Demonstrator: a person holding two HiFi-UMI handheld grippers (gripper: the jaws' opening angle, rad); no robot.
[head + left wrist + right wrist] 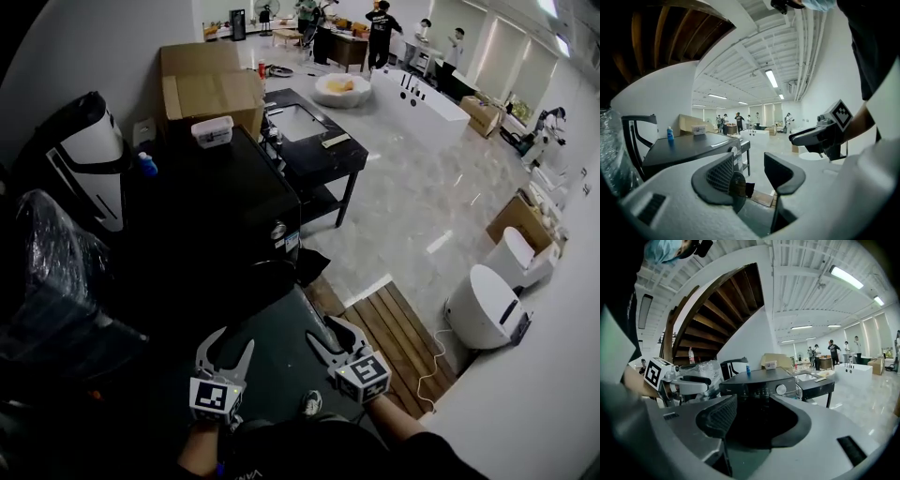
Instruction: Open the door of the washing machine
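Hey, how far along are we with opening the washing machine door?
Nothing looks done: the washing machine shows no open door. In hand: the left hand-held gripper and right hand-held gripper are both open and empty, short of its front. Still to do: reach the door, grip it, pull it open.

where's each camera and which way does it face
Head view: on the head, steeply down at the washing machine; left gripper, right gripper show.
Left gripper view: on that gripper, facing the room through open jaws; right gripper at right.
Right gripper view: on that gripper, facing the washing machine; left gripper at left.
All show the blue bottle.
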